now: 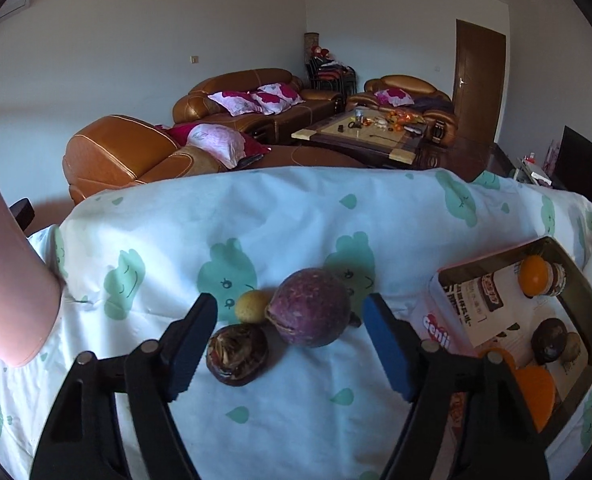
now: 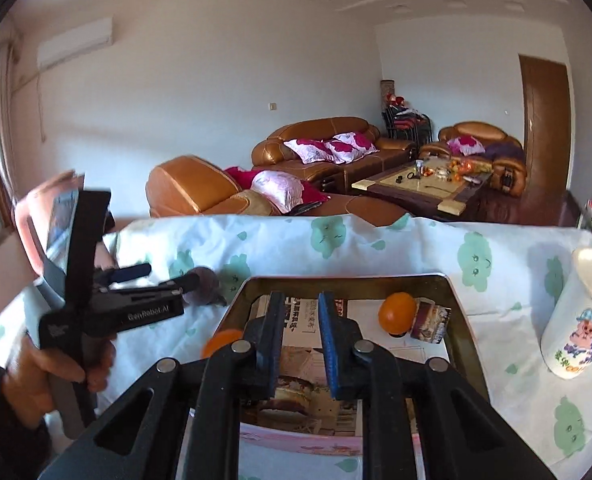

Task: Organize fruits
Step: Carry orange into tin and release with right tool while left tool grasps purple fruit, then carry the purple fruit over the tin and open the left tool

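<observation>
1. My left tongs (image 1: 291,344) stand wide open and hold nothing. The purple fruit (image 1: 311,307) lies on the worktop (image 1: 255,216) between their tips.
2. A small yellow fruit (image 1: 250,306) and a dark brown fruit (image 1: 236,353) lie just inside the left finger, beside the purple one.
3. My right tongs (image 2: 302,344) are nearly closed and empty, above the tray (image 2: 462,320).
4. In the tray an orange (image 2: 396,313) lies ahead of the right tongs.
5. A paper cup (image 2: 582,316) stands on their right.

Matt cotton tablecloth (image 1: 296,216), glossy orange (image 2: 396,313)
</observation>
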`<state>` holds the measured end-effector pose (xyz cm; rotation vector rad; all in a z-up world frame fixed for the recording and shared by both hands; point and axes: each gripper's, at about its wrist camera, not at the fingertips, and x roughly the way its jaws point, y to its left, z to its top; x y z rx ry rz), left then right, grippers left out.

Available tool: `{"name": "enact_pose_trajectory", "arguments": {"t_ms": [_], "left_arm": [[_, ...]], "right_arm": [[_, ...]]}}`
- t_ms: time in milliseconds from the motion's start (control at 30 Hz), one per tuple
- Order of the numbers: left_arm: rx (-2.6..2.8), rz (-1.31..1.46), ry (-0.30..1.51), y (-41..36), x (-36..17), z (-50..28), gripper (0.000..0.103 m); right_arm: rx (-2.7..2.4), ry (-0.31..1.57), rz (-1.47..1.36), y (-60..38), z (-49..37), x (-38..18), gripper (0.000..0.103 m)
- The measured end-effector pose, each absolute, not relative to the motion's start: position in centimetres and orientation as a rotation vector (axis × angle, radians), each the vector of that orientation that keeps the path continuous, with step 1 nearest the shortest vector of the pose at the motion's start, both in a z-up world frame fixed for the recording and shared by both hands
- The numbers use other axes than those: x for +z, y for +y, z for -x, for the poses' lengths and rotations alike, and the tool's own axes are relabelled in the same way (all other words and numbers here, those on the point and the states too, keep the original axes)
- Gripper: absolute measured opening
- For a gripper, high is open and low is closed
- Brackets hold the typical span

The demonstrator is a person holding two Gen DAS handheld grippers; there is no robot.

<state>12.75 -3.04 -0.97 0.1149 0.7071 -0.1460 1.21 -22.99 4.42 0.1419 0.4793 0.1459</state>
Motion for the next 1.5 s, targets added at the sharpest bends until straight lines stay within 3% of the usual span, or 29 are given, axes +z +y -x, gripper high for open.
{"name": "enact_pose_trajectory", "arguments": {"t_ms": [67,133,233,667,900,1167,1500], "left_arm": [[-0.143,-0.124,0.732,-3.4,-1.6,-13.6,0.071],[-0.174,-0.089,0.781,-3.6,-2.0,-14.5,0.059],[-0.177,-0.136,0.787,-4.7,-2.1,-15.2,0.054],[-0.25,0.038,0.672,-2.0,0.8,-13.9,0.052],[-0.38,-0.011,0.573,-6.4,4.8,-10.0,0.053],[-0.421,-0.122,0.655,-13.5,3.0,-8.3,0.053],[-0.37,-0.175,0.702,-15.9,0.7,-7.1,0.054]], "right_arm": [[0.109,0.426,-0.202,-25.3,-0.4,5.3,0.019],[0.097,0.401,-0.235,-26.8,0.2,5.8,0.019],[0.085,0.398,-0.256,-27.2,0.2,5.8,0.019],[0.062,0.445,-0.25,-27.1,-0.2,4.2,0.019],[-0.008,0.415,-0.299,-28.9,0.6,4.5,0.019],[-0.058,0.421,-0.3,-29.9,0.4,3.9,0.019],[-0.086,0.454,-0.33,-30.8,-0.4,2.8,0.02]]}}
